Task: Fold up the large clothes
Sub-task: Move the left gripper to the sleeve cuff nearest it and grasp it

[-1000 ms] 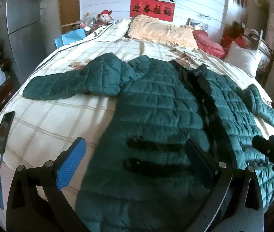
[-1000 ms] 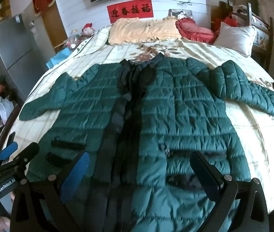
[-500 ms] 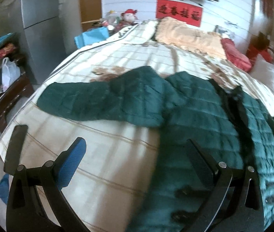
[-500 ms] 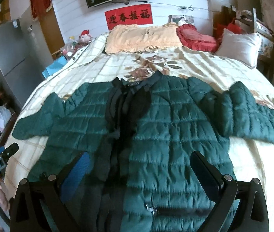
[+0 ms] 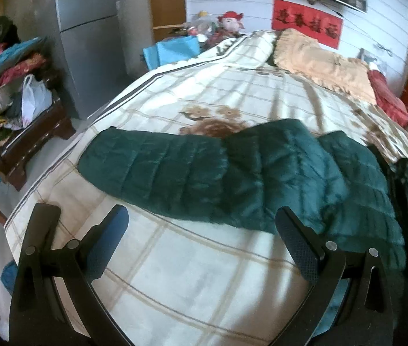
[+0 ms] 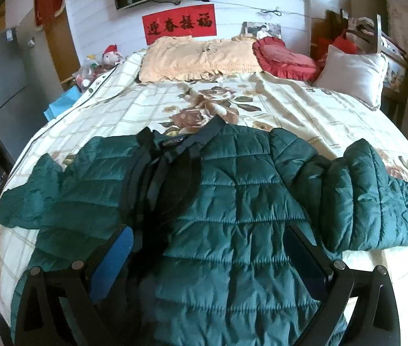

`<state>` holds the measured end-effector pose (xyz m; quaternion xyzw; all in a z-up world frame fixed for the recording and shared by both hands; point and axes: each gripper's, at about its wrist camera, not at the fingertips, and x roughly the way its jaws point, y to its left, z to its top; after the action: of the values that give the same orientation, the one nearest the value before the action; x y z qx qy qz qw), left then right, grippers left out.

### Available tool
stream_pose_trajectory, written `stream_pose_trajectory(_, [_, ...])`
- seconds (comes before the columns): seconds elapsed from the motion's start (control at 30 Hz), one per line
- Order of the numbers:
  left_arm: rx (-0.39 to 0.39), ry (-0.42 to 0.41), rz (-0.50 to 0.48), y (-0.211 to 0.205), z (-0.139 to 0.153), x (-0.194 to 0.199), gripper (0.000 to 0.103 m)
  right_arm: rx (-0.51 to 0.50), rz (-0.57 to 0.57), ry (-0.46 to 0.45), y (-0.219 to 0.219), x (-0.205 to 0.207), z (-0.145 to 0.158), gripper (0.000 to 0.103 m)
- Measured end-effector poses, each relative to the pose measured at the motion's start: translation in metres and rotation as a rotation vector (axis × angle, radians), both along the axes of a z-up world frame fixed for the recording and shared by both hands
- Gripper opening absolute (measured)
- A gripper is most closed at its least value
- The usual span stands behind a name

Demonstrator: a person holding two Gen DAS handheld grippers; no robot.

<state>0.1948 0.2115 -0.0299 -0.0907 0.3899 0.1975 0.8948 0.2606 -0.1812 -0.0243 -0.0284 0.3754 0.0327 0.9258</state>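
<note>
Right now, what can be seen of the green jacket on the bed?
The dark green quilted puffer jacket lies flat, front up, on the floral checked bedspread, collar toward the pillows. Its black-lined front is open at the neck, with a label visible there. Both sleeves spread sideways. The fabric looks shiny and padded. Both tongs, left and right, are open, gripping nothing.

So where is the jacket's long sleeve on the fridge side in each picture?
Left wrist view: sleeve stretches across the middle, cuff pointing left.
Right wrist view: same sleeve sits at the left edge.
Shared landmark: the red banner on the wall.
</note>
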Motion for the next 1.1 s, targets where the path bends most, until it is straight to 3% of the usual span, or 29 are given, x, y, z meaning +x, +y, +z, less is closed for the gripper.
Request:
stream_pose_trajectory(0.37, [-0.030,0.040,0.128,0.069,-0.027,0.021,0.102,-0.004,0.013,0.057,0.006,0.013,-0.014,0.103])
stream_pose_trajectory(0.83, [-0.327,0.032,0.451,0.182,-0.073,0.019,0.102,0.002,0.033,0.074,0.008,0.009,-0.011,0.103])
stream_pose_trajectory(1.1, [-0.314,0.015,0.464,0.196,-0.076,0.037,0.102,0.001,0.027,0.069,0.005,0.007,-0.006,0.103])
